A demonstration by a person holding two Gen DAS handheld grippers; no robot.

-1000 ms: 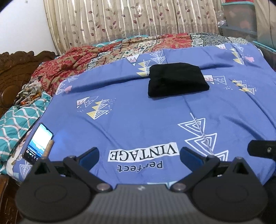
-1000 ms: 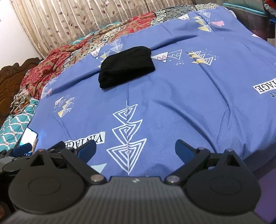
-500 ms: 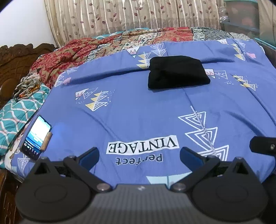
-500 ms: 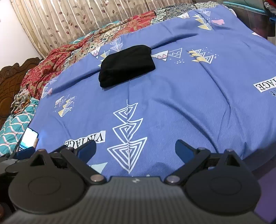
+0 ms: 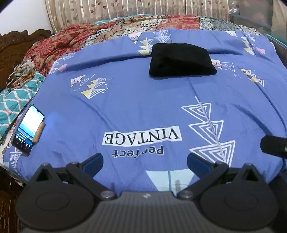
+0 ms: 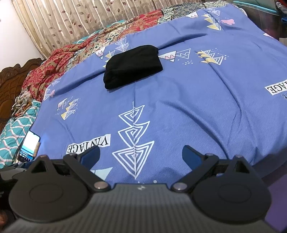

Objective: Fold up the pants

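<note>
The black pants (image 5: 182, 60) lie folded into a compact rectangle on the far middle of the blue bedspread (image 5: 134, 100); they also show in the right wrist view (image 6: 131, 66). My left gripper (image 5: 145, 161) is open and empty, held above the near edge of the bed, well short of the pants. My right gripper (image 6: 140, 154) is open and empty too, above the near edge and far from the pants. Part of the right gripper (image 5: 274, 148) shows at the right edge of the left wrist view.
A lit phone (image 5: 27, 129) lies at the bed's near left corner, also in the right wrist view (image 6: 28, 146). A red patterned quilt (image 5: 75, 37) and curtains (image 5: 125, 8) lie beyond. A wooden headboard (image 6: 12, 80) stands at left. Plastic storage bins (image 5: 258, 16) stand at far right.
Both grippers have drawn back and risen slightly from the bed; the pants have not moved. Both stay open.
</note>
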